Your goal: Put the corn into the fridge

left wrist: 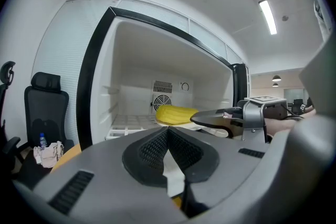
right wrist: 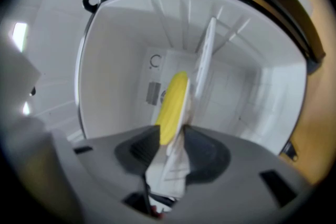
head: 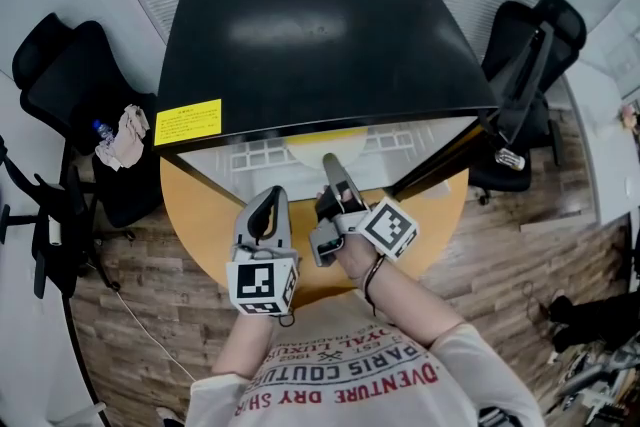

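Note:
The yellow corn (left wrist: 176,113) lies on a white plate (left wrist: 218,131) on the shelf inside the open black fridge (head: 320,35). Seen from above, only a strip of corn (head: 326,132) shows under the fridge's top edge. My right gripper (head: 329,163) reaches level into the fridge, rolled on its side. Its jaws stand apart, open, around the plate's near rim (right wrist: 170,162), with the corn (right wrist: 173,105) just beyond them. My left gripper (head: 270,198) hovers over the table in front of the fridge, to the left of the right one. It is shut and empty, fingertips (left wrist: 167,131) meeting.
The fridge stands on a round wooden table (head: 200,215), its door (head: 445,160) swung open to the right. A white wire shelf (head: 255,155) and a rear fan grille (left wrist: 162,100) are inside. Black chairs stand left (head: 70,85) and right (head: 530,45); a bottle and cloth (head: 120,137) lie on the left one.

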A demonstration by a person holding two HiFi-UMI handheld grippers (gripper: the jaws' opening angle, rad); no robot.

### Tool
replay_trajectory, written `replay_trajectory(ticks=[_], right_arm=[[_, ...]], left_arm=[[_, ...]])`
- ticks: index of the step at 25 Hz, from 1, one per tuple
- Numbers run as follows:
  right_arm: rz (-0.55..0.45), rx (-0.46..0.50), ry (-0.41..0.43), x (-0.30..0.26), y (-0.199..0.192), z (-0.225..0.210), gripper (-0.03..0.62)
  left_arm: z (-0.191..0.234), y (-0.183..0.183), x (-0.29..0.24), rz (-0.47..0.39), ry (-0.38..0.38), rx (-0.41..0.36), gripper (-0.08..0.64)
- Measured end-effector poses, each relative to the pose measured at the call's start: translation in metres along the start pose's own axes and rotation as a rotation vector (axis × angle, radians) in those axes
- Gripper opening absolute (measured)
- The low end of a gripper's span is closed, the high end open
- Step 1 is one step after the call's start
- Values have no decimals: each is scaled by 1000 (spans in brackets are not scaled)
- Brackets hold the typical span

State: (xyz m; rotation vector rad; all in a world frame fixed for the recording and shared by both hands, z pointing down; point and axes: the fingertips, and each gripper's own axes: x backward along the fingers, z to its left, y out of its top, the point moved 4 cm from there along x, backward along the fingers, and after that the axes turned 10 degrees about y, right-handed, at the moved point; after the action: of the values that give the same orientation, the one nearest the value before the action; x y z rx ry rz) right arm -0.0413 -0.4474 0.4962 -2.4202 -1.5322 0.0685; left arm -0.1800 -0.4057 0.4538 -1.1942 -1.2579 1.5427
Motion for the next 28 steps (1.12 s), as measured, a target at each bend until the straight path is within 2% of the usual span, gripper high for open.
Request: replay_trajectory(ticks=[5,7,10,11,12,13,15,20,25,28], right_arm=[[83,49,108,-2,-3,11,230],[106,33,124,7,-9,12,230],[158,59,145,20,-20,15,230],[180,77,139,25,-24,15,210],[199,102,128,31,-28,15,126],[215,137,115,37,-31,16,67],[244,248,103,47,-34,19,38],[249,595,131,65,-26,43,29],[295,987,135,74,-26,65,31],[312,1128,127,78,-28,68,31]], left_arm=[[-2,-1,3,-3,-3,4,29],[-5,0,7,-10,-8,6,29],[-7,1,14,-16,-13,8,29],[-8,1,17,-18,-16,8,29],[-8,1,20,-19,-18,7,29],[-8,0,24,-21,-20,5,29],[-7,-2,31,-26,-19,-2,29],[-6,-8,46,-18,-17,-18,29],[-5,-7,56,-33,-30,-54,29],[-3,-10,60,-37,-29,-94,29]])
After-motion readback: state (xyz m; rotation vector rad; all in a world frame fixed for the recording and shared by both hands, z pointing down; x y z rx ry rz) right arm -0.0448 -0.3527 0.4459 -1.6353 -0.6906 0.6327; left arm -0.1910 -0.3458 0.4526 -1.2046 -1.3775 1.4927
